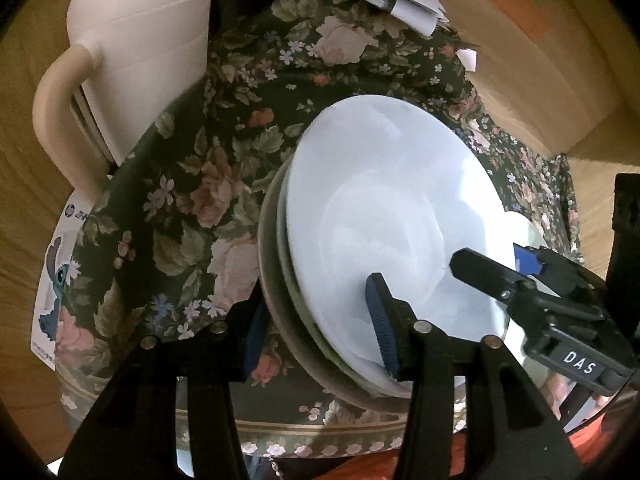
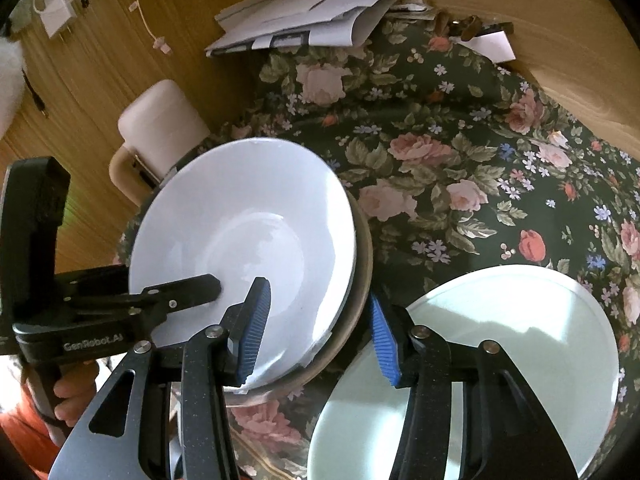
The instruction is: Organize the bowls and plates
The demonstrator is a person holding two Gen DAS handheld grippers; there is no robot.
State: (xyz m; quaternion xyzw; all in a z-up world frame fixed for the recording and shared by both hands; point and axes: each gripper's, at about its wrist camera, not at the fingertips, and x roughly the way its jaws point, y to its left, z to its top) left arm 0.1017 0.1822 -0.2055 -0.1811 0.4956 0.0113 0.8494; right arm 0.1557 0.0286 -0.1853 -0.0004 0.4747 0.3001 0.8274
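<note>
A stack of dishes stands on the floral cloth: a white plate (image 1: 384, 216) on top of a grey-brown bowl (image 1: 276, 292). It also shows in the right wrist view, plate (image 2: 248, 232) over bowl (image 2: 360, 280). My left gripper (image 1: 320, 316) is open, its jaws straddling the stack's near rim. My right gripper (image 2: 320, 332) is open too, straddling the rim from the other side. The right gripper also shows in the left wrist view (image 1: 492, 268), and the left gripper in the right wrist view (image 2: 200, 284). A second pale plate (image 2: 500, 352) lies flat to the right.
A cream plastic jug with a handle (image 1: 132, 60) stands beside the stack at the back left. White papers (image 2: 312, 16) lie at the cloth's far edge. The wooden table (image 2: 100, 80) shows around the floral cloth (image 2: 460, 140). A charger and cable (image 2: 60, 12) lie far left.
</note>
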